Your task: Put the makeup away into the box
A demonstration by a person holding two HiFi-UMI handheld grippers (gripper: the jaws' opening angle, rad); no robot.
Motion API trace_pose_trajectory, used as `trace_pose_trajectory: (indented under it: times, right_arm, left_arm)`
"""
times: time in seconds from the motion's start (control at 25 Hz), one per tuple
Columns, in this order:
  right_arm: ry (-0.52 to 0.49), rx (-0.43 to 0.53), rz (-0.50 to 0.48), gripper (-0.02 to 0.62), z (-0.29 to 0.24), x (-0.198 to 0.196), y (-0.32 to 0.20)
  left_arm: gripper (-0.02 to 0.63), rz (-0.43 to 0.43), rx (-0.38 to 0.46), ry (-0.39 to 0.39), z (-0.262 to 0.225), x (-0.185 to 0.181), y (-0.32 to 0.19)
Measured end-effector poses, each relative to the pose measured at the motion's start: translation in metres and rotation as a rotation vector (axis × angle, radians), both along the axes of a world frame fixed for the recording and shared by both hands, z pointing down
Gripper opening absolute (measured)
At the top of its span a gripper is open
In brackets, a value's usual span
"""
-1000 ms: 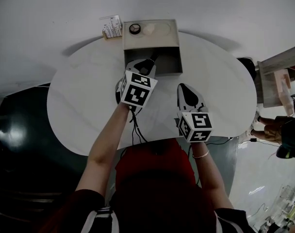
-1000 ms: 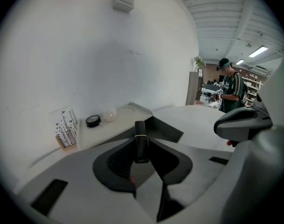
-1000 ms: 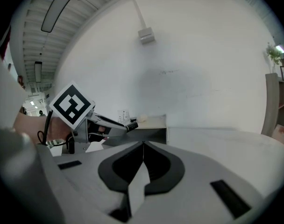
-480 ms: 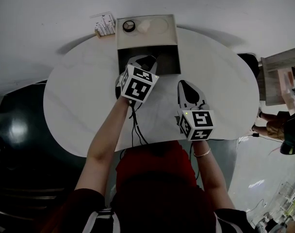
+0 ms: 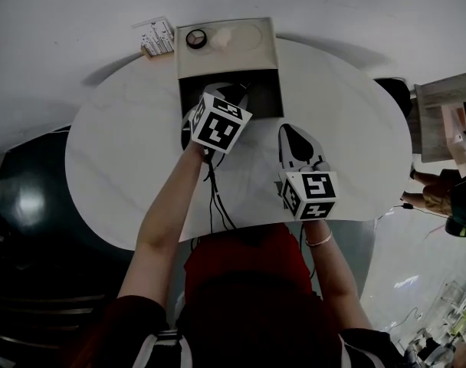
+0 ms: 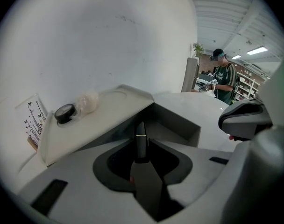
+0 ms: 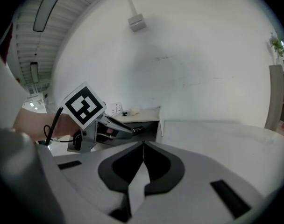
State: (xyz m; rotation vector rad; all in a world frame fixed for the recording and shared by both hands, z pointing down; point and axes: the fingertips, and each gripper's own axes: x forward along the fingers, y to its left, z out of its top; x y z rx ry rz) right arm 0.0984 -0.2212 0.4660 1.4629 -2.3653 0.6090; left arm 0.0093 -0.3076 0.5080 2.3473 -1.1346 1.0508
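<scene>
Fingers of left gripper (image 6: 142,158): clenched on a slim dark makeup tube (image 6: 140,136) with a thin gold band. The tube stands up between the pads and points toward the far side.
Fingers of right gripper (image 7: 143,148): pressed together with nothing between them, idle over the table (image 5: 126,152), near and right of the left one.
Just changed: I have brought the left gripper down and farther away, toward the box (image 5: 277,60). Its nose now sits at the near lip of the dark open compartment (image 5: 262,98). The right gripper has hardly shifted.
Tube location: held in the left grip, over the mouth of the compartment. From the left gripper view it does not look to be resting on anything yet.
Box top: a round black-rimmed compact (image 5: 195,38) and a pale wrapped puff (image 5: 221,38) sit side by side on the pale far panel.
Beside box: a printed card (image 5: 155,37) just left of the far corner.
Meaning for task: I judge the carry is nearly over; lowering into the compartment and letting go remain.
Watch: the tube is thin and upright, so it may roll or tip once released.
Progress: the compact and puff are not yet stowed, so I judge the task is early.
</scene>
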Motion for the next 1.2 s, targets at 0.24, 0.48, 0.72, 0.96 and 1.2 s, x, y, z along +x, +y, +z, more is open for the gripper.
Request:
trace_pose_trajectory:
  times: [0.24, 0.48, 0.72, 0.96, 1.2]
  right_arm:
    - [0.002, -0.017, 0.001, 0.015, 0.005, 0.001, -0.001]
    - [0.002, -0.022, 0.005, 0.015, 0.008, 0.002, -0.004]
    - [0.005, -0.029, 0.007, 0.015, 0.009, 0.005, -0.004]
    - [0.009, -0.039, 0.005, 0.015, 0.012, 0.006, -0.002]
    - [0.009, -0.045, -0.001, 0.015, 0.014, 0.005, -0.002]
  left_arm:
    - [0.11, 0.02, -0.032, -0.026, 0.007, 0.003, -0.002]
    - [0.11, 0.042, -0.055, -0.074, 0.017, 0.003, -0.004]
    - [0.11, 0.054, -0.064, -0.089, 0.022, 0.002, -0.004]
    - [0.11, 0.076, -0.085, -0.134, 0.03, 0.001, -0.001]
    - [0.11, 0.087, -0.085, -0.138, 0.031, 0.001, 0.0]
